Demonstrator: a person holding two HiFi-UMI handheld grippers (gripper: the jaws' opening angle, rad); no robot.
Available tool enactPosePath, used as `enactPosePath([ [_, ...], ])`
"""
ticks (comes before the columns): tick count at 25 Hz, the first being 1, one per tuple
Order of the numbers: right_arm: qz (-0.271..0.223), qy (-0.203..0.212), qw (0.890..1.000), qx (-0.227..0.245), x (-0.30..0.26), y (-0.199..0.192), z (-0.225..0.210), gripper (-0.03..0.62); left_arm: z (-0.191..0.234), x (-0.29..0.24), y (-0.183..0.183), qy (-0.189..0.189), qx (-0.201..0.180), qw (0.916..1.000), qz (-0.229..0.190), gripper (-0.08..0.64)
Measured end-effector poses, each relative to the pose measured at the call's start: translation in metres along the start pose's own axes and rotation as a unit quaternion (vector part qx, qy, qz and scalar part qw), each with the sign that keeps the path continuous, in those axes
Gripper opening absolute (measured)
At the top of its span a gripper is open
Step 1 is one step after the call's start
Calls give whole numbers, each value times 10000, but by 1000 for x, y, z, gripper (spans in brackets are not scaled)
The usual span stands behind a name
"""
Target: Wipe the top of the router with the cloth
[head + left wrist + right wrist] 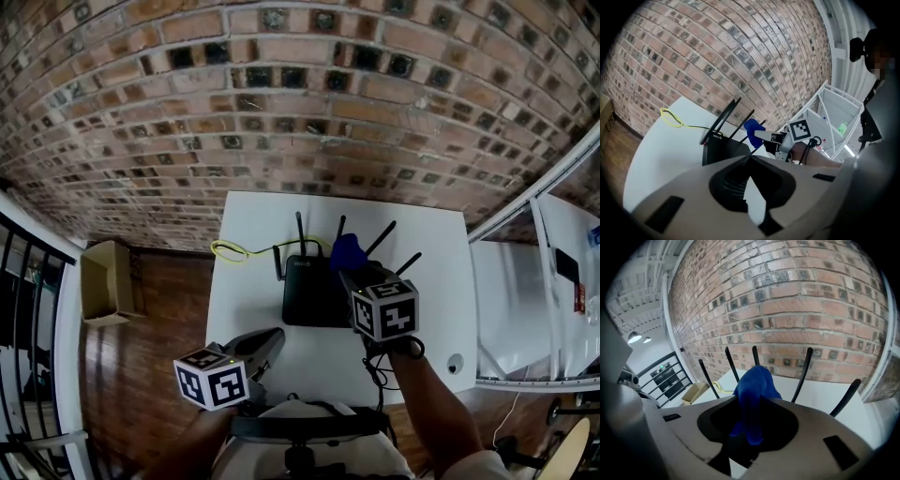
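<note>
The black router (pixel 314 291) sits mid-counter (pixel 253 225), its right edge hidden behind the marker cube (pixel 386 309). The right tongs (pixel 352 272) pinch a blue cloth (pixel 754 390) over its rear; contact cannot be made out. Only its antennas (pixel 802 373) clear those jaws. The left tongs (pixel 750 158) rest closed and empty at the near edge.

a flat white table (pixel 253 291) stands against a red brick wall (pixel 281 94). a thin yellow cable (pixel 230 251) lies curled on its far left part. a brown cardboard box (pixel 105 281) sits on the wood floor (pixel 150 356) beside it.
</note>
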State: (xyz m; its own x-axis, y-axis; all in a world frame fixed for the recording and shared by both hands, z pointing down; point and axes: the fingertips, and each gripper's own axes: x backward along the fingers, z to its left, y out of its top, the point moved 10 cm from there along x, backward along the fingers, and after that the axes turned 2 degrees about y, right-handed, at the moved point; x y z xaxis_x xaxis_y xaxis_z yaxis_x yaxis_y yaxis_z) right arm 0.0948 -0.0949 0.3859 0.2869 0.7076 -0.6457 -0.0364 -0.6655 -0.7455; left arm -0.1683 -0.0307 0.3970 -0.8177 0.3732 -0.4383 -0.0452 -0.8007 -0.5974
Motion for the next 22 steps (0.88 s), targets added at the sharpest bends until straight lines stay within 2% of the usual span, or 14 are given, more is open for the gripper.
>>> enactPosePath([
  [5, -389, 519, 9978, -167, 9, 17, 20, 135, -2, -3, -3, -50, 107, 9999, 78, 28],
  [8, -543, 655, 9962, -160, 8, 30, 28, 135, -3, -2, -3, -10, 70, 10000, 50, 28],
  [11, -672, 665, 9954, -122, 5, 42, 31, 135, -1, 0, -5, 23, 115, 9999, 45, 28],
  [17, -986, 677, 9920, -401, -3, 61, 31, 135, 1, 4, -6, 104, 193, 9998, 33, 28],
  [22, -869, 425, 9918, -835, -19, 52, 23, 135, 4, 5, -6, 98, 253, 9996, 33, 28],
])
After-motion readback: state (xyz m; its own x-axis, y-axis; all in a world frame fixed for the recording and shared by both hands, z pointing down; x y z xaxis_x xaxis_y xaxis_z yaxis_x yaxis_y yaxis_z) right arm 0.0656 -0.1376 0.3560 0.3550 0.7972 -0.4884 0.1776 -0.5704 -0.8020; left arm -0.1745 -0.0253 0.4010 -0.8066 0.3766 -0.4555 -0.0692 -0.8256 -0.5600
